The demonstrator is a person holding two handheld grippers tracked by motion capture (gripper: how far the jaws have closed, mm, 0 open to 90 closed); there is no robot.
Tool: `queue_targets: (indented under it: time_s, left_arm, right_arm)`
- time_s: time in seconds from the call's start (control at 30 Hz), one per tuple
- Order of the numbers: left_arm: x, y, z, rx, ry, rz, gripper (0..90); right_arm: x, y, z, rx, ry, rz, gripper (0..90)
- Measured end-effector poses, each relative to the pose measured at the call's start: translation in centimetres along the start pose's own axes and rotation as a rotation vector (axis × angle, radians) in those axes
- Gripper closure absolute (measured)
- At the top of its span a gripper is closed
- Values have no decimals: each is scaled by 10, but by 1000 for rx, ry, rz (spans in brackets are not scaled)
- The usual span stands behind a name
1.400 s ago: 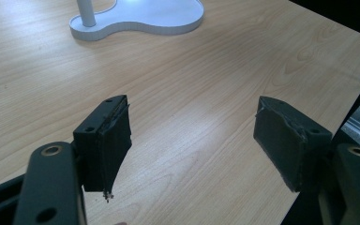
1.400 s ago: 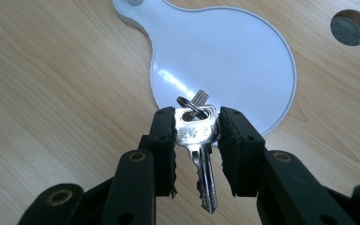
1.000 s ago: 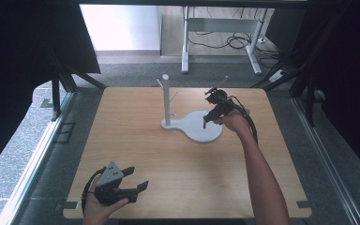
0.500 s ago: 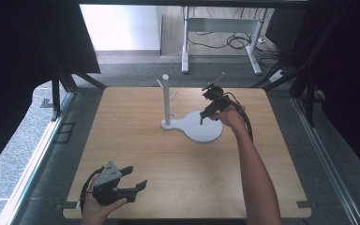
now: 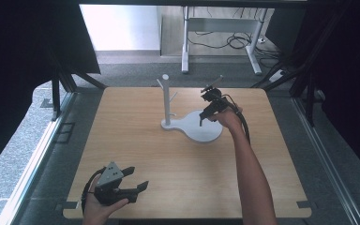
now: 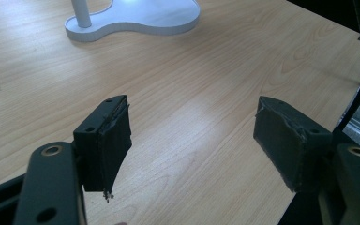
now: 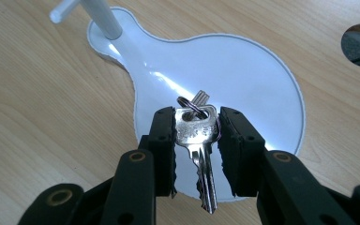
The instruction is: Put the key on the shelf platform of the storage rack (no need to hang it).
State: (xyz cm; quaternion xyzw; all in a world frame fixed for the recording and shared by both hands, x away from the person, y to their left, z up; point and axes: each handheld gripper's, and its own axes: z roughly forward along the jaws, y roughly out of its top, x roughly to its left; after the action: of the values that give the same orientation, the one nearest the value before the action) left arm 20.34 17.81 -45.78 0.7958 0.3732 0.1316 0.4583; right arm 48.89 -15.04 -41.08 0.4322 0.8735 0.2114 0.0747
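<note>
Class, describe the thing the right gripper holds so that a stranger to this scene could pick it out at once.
Start at the wooden table and find the white stand with its round base and upright post. Just above that base, the right gripper pinches a bunch of keys: silvery and toothed, on a small ring, the one shiny metal thing there.

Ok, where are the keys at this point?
The keys are clamped in the right tongs, held above the round white base of the peg stand, at the far right-centre of the table in the high view.
</note>
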Motion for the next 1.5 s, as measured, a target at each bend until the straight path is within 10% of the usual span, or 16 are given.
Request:
queue_targets:
  time_s: [1.5]
  left_arm:
    - [1, 0, -1, 0, 3, -2, 279]
  right_arm:
    - [-2, -14, 52, 18, -7, 29, 674]
